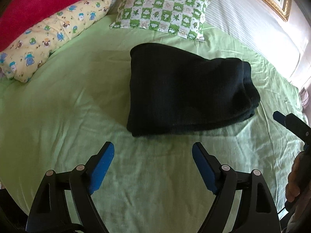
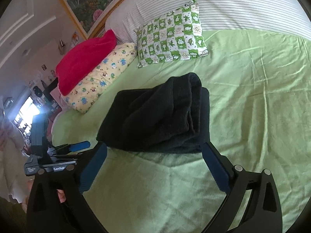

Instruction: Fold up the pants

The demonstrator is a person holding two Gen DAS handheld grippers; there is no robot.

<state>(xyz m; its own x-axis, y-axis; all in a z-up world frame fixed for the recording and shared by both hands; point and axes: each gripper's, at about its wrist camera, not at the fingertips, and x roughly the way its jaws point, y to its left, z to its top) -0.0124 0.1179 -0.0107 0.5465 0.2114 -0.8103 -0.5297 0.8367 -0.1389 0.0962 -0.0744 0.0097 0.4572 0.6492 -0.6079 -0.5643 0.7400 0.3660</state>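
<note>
Bed (image 1: 68, 116), green sheet: black pants (image 1: 186, 93), folded bundle, soft, thick, floppy; grip stacked edges together. Left hand-held gripper (image 1: 153, 155) and right hand-held gripper (image 2: 155, 151): jaws apart, empty.

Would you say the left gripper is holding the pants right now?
No, the left gripper hangs open over bare sheet, short of the folded pants.

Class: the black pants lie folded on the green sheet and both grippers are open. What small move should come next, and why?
Probably draw both grippers back: the black pants already lie in a compact stack, and the left gripper and right gripper hold nothing.
</note>
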